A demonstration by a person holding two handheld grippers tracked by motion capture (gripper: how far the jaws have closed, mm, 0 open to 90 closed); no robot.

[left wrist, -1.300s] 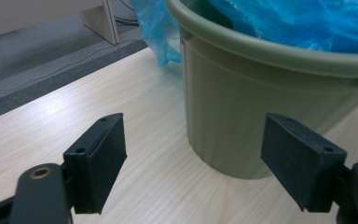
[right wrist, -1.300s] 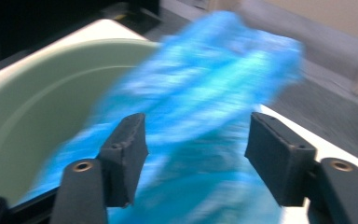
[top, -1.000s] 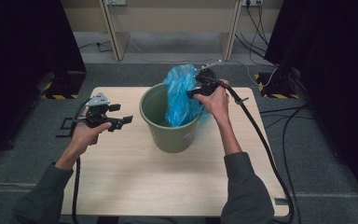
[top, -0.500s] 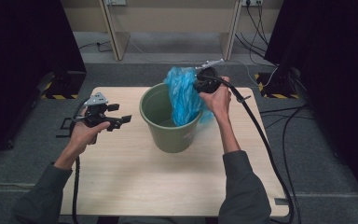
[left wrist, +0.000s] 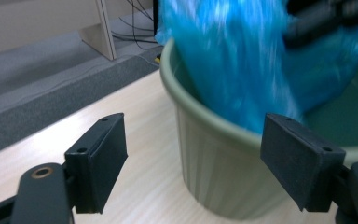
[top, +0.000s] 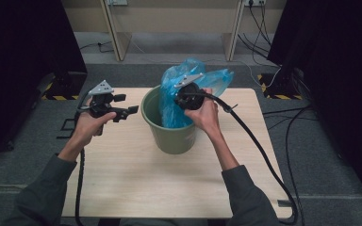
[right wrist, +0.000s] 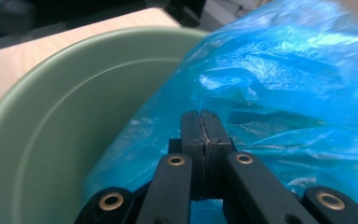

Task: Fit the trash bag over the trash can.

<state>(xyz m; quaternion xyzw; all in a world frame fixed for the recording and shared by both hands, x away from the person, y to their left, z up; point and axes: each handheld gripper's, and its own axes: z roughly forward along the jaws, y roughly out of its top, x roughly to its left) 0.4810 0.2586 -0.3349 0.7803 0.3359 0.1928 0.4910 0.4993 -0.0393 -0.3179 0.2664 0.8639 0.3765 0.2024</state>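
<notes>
You are working at one pale wooden table (top: 136, 179), holding a gripper in each hand. One green bucket (top: 169, 136) stands near the middle of the table, closer to its far edge. One blue plastic bag (top: 172, 101) sits partly inside it, its top billowing above the rim and leaning toward the far right corner.

Your right gripper (top: 181, 96) is over the bucket's mouth. Its jaws have just been closing, and in the right gripper view they are pressed together, clenched on a fold of the bag's thin film (right wrist: 270, 93).

Your left gripper (top: 122, 112) hovers above the table's left part, just beside the bucket, its jaws spread wide with nothing between them. In the left gripper view the bucket's wall (left wrist: 214, 168) and the bag (left wrist: 242, 60) lie ahead.

The near half of the table is bare wood, giving you free room toward the near edge and both near corners. No writing or labels can be read on the bucket or bag.
</notes>
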